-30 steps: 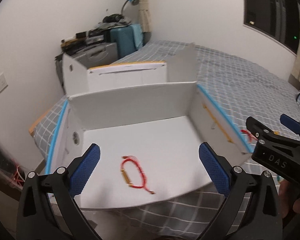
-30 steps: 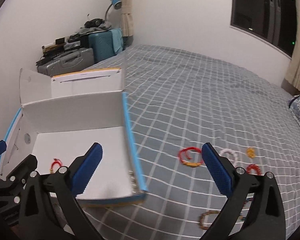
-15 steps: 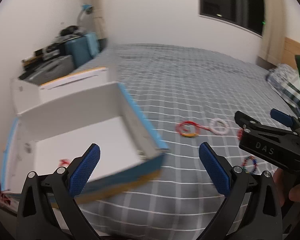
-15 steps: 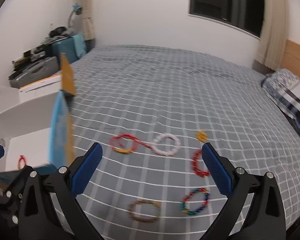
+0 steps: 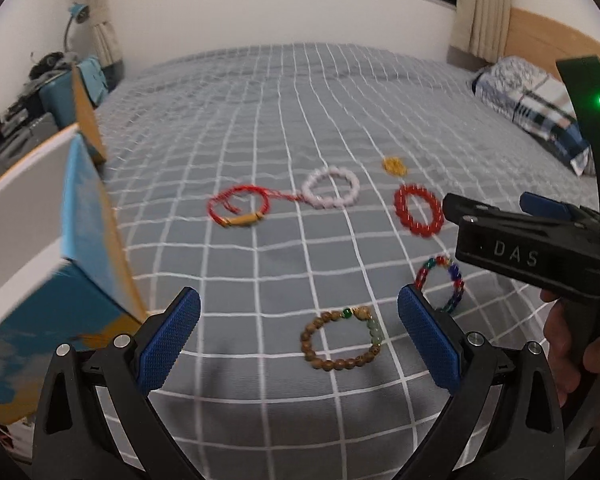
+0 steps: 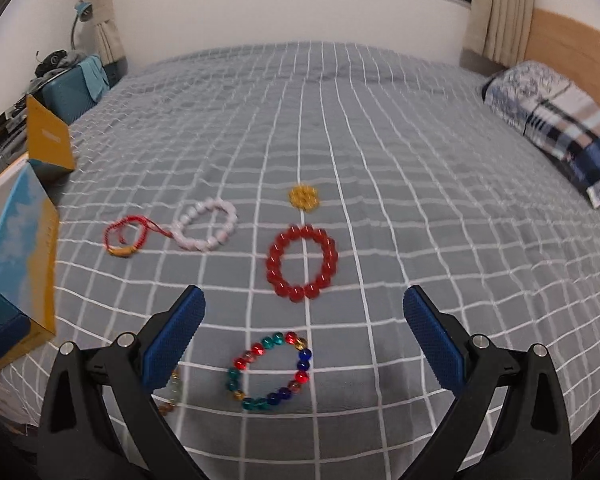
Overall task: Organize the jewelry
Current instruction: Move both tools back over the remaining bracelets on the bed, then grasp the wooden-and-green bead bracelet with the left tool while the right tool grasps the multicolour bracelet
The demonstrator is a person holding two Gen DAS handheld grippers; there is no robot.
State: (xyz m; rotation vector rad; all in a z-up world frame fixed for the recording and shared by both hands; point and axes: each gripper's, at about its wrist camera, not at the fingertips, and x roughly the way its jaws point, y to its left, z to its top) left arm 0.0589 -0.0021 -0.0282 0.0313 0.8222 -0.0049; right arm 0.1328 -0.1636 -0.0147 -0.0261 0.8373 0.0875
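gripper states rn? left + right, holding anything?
Left gripper: open, empty, above the brown bead bracelet.
Right gripper: open, empty, above the multicolour bead bracelet.

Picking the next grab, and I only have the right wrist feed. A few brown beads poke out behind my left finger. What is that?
Observer: A wooden bead bracelet with a few green beads. It is a full closed loop, lying flat on the checked bedspread, apart from the other pieces.
Operator: Is the left gripper free to take it?
Observer: Yes. The left gripper is open with nothing between its fingers, and in its own view that bracelet shows in the gap between them.
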